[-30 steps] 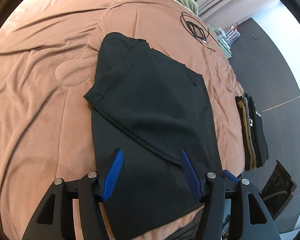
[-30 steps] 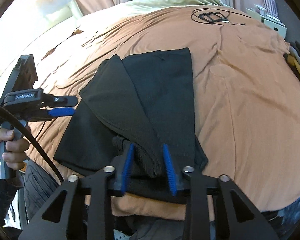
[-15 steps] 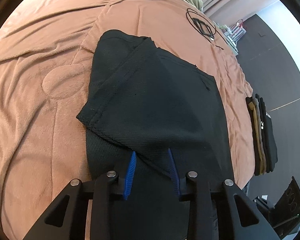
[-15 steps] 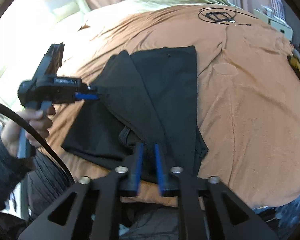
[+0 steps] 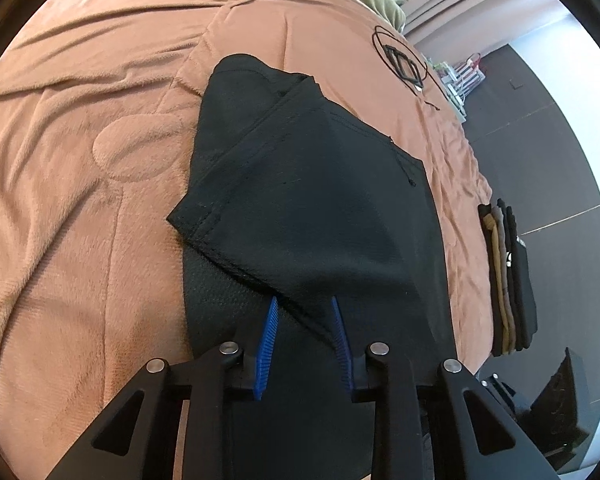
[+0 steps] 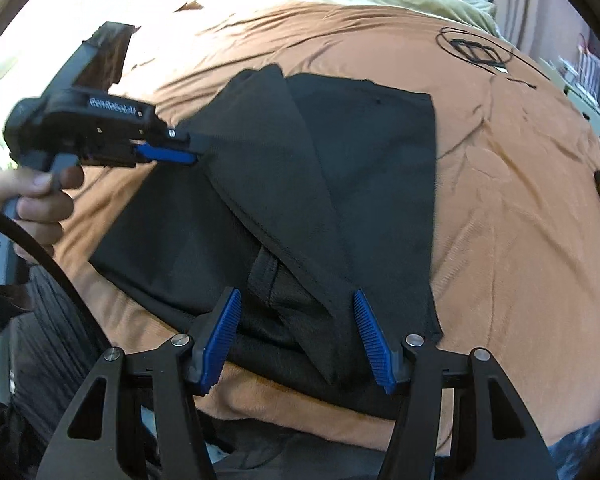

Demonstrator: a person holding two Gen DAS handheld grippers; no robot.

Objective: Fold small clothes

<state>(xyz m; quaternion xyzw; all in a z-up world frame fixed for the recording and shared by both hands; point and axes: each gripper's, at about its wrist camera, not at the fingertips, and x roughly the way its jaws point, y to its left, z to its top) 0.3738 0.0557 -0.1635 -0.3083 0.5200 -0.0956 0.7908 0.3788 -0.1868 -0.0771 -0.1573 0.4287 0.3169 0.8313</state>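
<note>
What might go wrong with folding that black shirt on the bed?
1. The right hand-held gripper has just been opening and its pads are off the black shirt, so the folded flap may slide out of line.
2. The left hand-held gripper has been closing on one corner of the flap; a thin pinch could slip, or a pull could drag the layer underneath.
3. The soft brown blanket may wrinkle underneath.

A plain black garment [image 5: 307, 208] lies on a rust-brown blanket [image 5: 80, 220], with blue-padded black tongs [image 6: 296, 320]
</note>
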